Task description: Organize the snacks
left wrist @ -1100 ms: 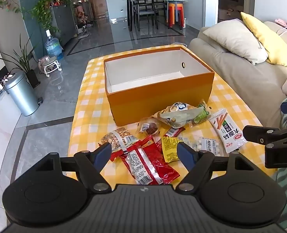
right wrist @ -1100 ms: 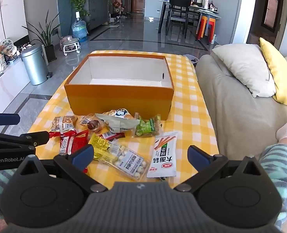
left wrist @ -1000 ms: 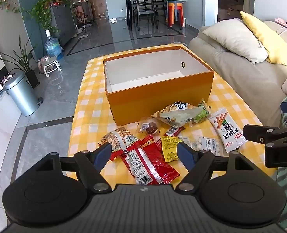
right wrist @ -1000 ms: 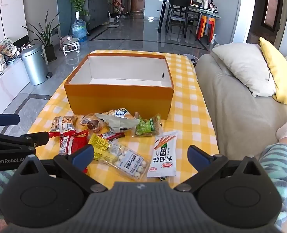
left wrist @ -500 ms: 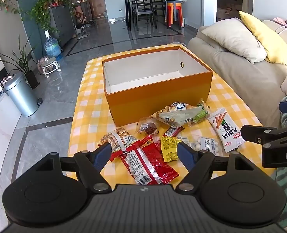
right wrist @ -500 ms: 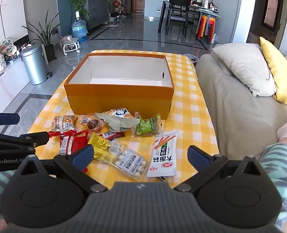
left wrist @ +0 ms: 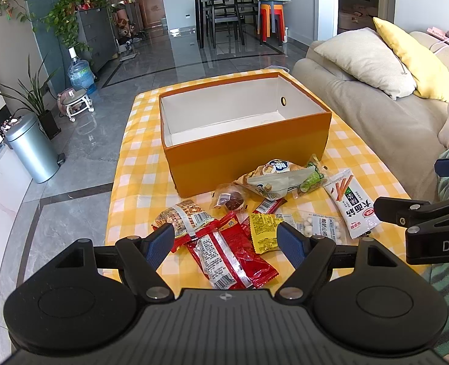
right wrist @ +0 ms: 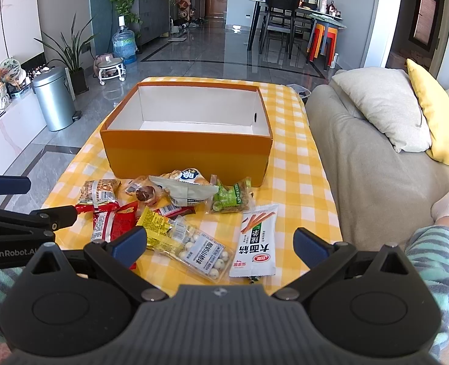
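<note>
Orange box [right wrist: 188,155] behind scattered snacks [right wrist: 178,213]

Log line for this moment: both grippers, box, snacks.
left hand-held gripper: open, empty | right hand-held gripper: open, empty | box: empty | snacks: all on tablecloth, before box
</note>
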`<state>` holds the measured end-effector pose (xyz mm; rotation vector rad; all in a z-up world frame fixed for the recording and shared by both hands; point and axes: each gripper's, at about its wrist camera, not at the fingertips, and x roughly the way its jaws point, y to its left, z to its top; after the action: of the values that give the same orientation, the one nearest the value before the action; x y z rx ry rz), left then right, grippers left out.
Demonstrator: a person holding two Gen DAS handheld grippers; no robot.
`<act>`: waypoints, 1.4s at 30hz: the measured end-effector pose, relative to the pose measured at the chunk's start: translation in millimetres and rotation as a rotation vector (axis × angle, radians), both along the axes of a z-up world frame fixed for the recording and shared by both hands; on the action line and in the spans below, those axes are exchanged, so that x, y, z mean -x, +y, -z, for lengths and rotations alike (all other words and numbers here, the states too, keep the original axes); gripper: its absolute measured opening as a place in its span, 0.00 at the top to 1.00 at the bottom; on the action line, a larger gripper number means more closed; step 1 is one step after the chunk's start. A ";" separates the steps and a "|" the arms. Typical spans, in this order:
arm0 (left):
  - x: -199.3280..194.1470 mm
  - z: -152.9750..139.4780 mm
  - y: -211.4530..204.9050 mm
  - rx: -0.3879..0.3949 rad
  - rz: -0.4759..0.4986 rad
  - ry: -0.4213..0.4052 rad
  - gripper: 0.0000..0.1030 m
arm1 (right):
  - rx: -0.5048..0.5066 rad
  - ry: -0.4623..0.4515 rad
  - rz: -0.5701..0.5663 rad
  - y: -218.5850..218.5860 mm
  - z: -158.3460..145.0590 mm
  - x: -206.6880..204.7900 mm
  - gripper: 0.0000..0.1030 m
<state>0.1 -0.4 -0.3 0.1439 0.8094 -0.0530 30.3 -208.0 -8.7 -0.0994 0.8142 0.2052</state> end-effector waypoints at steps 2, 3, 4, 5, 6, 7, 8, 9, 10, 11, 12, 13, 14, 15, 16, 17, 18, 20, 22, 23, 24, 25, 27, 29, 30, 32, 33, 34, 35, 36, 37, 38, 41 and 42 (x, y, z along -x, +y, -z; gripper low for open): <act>0.1 0.1 0.0 0.000 0.000 0.001 0.13 | 0.001 0.000 0.001 0.0 0.0 0.0 0.04; 0.1 0.4 -0.1 -0.002 0.000 0.002 0.13 | 0.000 0.000 0.000 0.0 -0.1 0.1 0.04; 0.2 0.7 -0.2 -0.003 0.000 0.003 0.13 | 0.001 0.000 0.000 0.2 0.0 0.0 0.04; 0.1 0.7 -0.1 -0.002 -0.001 0.004 0.13 | 0.001 0.000 0.000 0.2 0.0 0.0 0.04; -3.0 5.8 -3.7 -0.003 -0.002 0.007 0.13 | 0.002 0.000 0.000 0.2 0.1 0.0 0.04; -1.1 7.0 -6.1 -0.004 -0.002 0.009 0.13 | 0.002 0.001 0.000 0.2 -0.1 0.1 0.04; 0.3 6.9 -6.2 -0.004 -0.003 0.011 0.13 | 0.001 0.001 0.000 0.8 -0.7 0.1 0.04; -1.3 8.8 -5.8 -0.005 -0.003 0.012 0.13 | 0.001 0.001 0.000 1.4 -1.2 0.1 0.04; -1.3 8.8 -5.8 -0.005 -0.002 0.011 0.13 | 0.003 0.001 0.001 2.1 -1.8 0.2 0.04; -1.2 9.0 -5.7 -0.005 -0.002 0.011 0.13 | 0.003 0.001 0.002 0.8 0.6 0.8 0.04; -1.1 9.5 -5.9 -0.005 -0.001 0.011 0.13 | 0.003 0.002 0.003 0.6 0.9 1.9 0.04; -1.3 8.9 -5.6 -0.004 -0.002 0.011 0.13 | 0.002 0.002 0.003 0.9 0.9 2.8 0.04; -1.3 9.1 -5.7 -0.004 -0.002 0.012 0.13 | 0.003 0.003 0.003 0.7 1.4 3.1 0.04; -0.9 8.3 -5.6 -0.004 -0.002 0.012 0.13 | 0.004 0.004 0.004 0.2 2.4 3.5 0.04; -0.3 5.8 -4.9 -0.004 -0.001 0.013 0.13 | 0.004 0.005 0.004 -2.8 4.2 -0.3 0.04; -0.6 5.5 -4.9 -0.004 -0.002 0.013 0.13 | 0.004 0.005 0.005 -4.1 5.1 -0.2 0.04; -0.7 5.4 -4.9 -0.005 -0.002 0.013 0.13 | 0.005 0.005 0.005 -3.4 4.2 -0.8 0.04; -0.7 5.4 -4.9 -0.005 -0.002 0.013 0.13 | 0.010 0.004 0.003 -3.8 5.0 -1.0 0.04; -0.8 5.3 -5.0 -0.005 -0.002 0.014 0.13 | 0.010 0.005 0.003 -3.0 1.3 0.3 0.04; -0.8 5.3 -5.0 -0.006 -0.001 0.015 0.13 | 0.010 0.004 0.002 -4.3 1.7 0.5 0.04; -0.8 5.4 -5.1 -0.006 -0.001 0.015 0.13 | 0.011 0.004 0.002 -4.3 1.8 0.4 0.04; -0.6 5.9 -5.6 -0.006 -0.001 0.017 0.13 | 0.010 0.004 0.003 -2.9 1.6 0.0 0.04; 0.9 9.7 -5.6 -0.008 0.004 0.021 0.13 | 0.010 0.005 0.003 -2.9 1.7 -0.1 0.04; 2.0 10.7 -4.9 -0.008 0.006 0.024 0.13 | 0.011 0.006 0.004 -4.0 2.0 0.1 0.04; 2.2 10.7 -4.7 -0.009 0.007 0.025 0.13 | 0.011 0.006 0.004 -4.0 1.8 0.2 0.04; 1.9 10.4 -4.6 -0.009 0.006 0.026 0.13 | 0.013 0.008 0.004 -0.9 2.9 -1.3 0.04; 2.1 10.7 -4.6 -0.009 0.006 0.027 0.13 | 0.014 0.008 0.005 -1.2 3.2 -1.6 0.04; 2.5 10.9 -4.6 -0.010 0.005 0.028 0.13 | 0.015 0.009 0.004 -1.9 3.4 -1.5 0.04; 1.7 9.8 -4.0 -0.011 0.006 0.030 0.13 | 0.014 0.008 0.004 -1.0 3.0 -1.6 0.04; 1.7 9.8 -4.0 -0.010 0.006 0.030 0.13 | 0.014 0.008 0.004 -1.6 3.1 -1.5 0.04; 1.7 9.9 -4.0 -0.010 0.006 0.029 0.13 | 0.014 0.008 0.004 -1.1 2.9 -1.6 0.04; 1.7 9.9 -4.0 -0.010 0.006 0.029 0.13 | 0.015 0.007 0.004 -2.1 3.3 -1.6 0.04; 1.5 9.8 -4.2 -0.010 0.006 0.030 0.13 | 0.015 0.008 0.004 -1.0 2.8 -1.6 0.04; 1.5 9.8 -4.2 -0.010 0.006 0.031 0.13 | 0.015 0.009 0.004 -1.4 3.1 -1.6 0.04</act>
<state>-1.3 -4.6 -10.0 0.1557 0.8399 -0.0565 31.9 -209.3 -11.8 -0.1110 0.8247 0.1954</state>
